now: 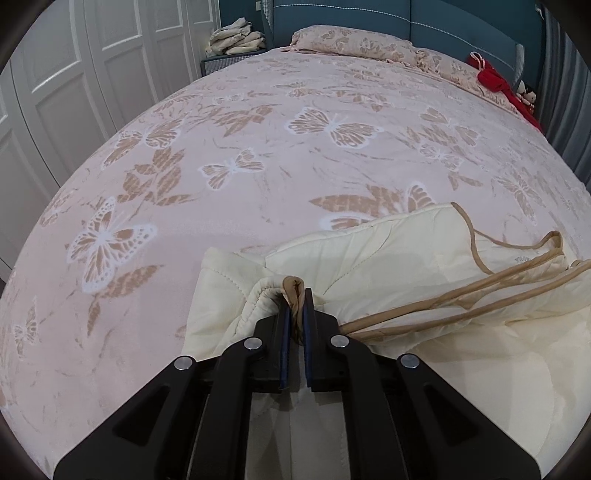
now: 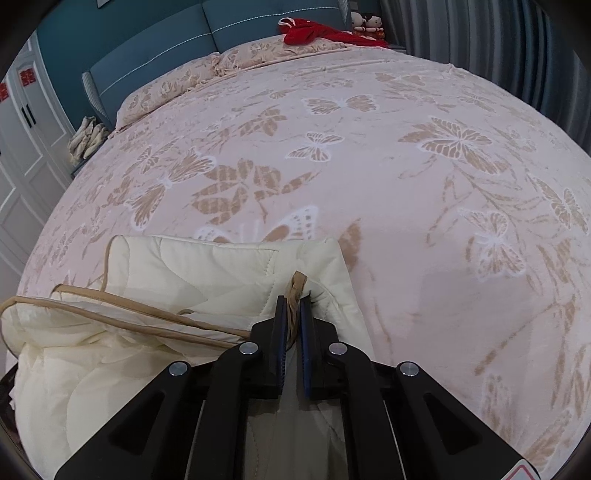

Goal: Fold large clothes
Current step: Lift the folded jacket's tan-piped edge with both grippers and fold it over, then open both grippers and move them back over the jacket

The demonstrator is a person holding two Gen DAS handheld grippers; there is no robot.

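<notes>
While no writing reads, left gripper (image 1: pixel 296 295) jaws, right gripper (image 2: pixel 294 300) jaws pinch quilt (image 1: pixel 399 254) trim.

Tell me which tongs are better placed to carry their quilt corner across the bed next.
Probably the right tongs: shut on the quilt trim, with bare bed beside them. The left tongs grip equally, but the bunched quilt lies on their inner side.

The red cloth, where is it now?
The red cloth lies at the far end of the bed, on the pillow by the headboard, beside two dolls.
</notes>
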